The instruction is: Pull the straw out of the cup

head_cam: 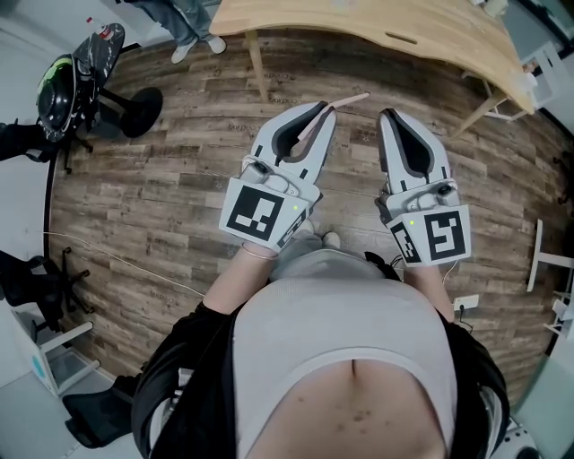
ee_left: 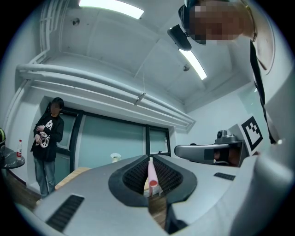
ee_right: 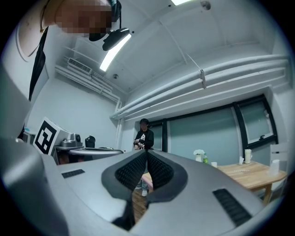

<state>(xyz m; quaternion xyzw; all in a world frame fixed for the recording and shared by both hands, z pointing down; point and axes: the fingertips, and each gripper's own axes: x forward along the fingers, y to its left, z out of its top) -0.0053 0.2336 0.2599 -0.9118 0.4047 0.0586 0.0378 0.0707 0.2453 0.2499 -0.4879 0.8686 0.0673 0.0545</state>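
A pink straw (head_cam: 345,99) is pinched in my left gripper (head_cam: 325,108), its far end poking out past the tips toward the right. In the left gripper view the straw (ee_left: 151,174) lies lengthwise between the ribbed pads, open end toward the camera, and the left gripper (ee_left: 150,159) is shut on it. My right gripper (head_cam: 388,115) is held alongside, level with the left, jaws together with nothing in them. In the right gripper view the right gripper (ee_right: 146,153) has its tips touching. Both grippers hang over the wooden floor, and no cup shows near them.
A light wooden table (head_cam: 377,25) stands ahead, seen also as the table (ee_right: 251,174) with small cups and a flower pot. A person (ee_left: 47,138) stands at the back left by the windows. A black stool (head_cam: 136,111) and dark gear (head_cam: 63,85) sit at the left.
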